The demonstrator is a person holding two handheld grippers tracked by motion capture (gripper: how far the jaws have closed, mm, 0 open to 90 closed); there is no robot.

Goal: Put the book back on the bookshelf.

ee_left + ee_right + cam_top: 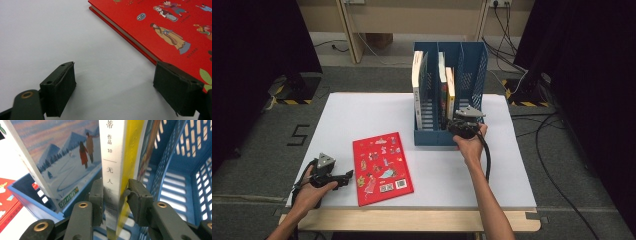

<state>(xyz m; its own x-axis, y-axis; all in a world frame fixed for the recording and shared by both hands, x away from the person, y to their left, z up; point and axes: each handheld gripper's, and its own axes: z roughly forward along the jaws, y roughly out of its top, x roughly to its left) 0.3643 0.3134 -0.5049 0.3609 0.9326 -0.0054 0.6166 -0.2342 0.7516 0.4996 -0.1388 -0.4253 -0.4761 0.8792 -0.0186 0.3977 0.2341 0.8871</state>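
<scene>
A blue file organizer [432, 136] with three slots stands at the back of the white table [362, 112]. My right gripper [461, 125] is at its front, shut on an upright book with a white spine and yellow cover [112, 157]; its jaws press on both sides [113, 193]. A snow-scene book [62, 157] leans to its left. A red picture book [382, 167] lies flat near the front. My left gripper [343, 177] rests just left of it, open and holding nothing [115, 71], one jaw by the red book's [170, 22] edge.
The organizer's right slot [180, 162] has bare lattice walls. A white book [417, 82] stands in the left slot, and two books [447, 90] in the middle one. Cables run over the floor at the right [552, 150]. Dark curtains hang at both sides.
</scene>
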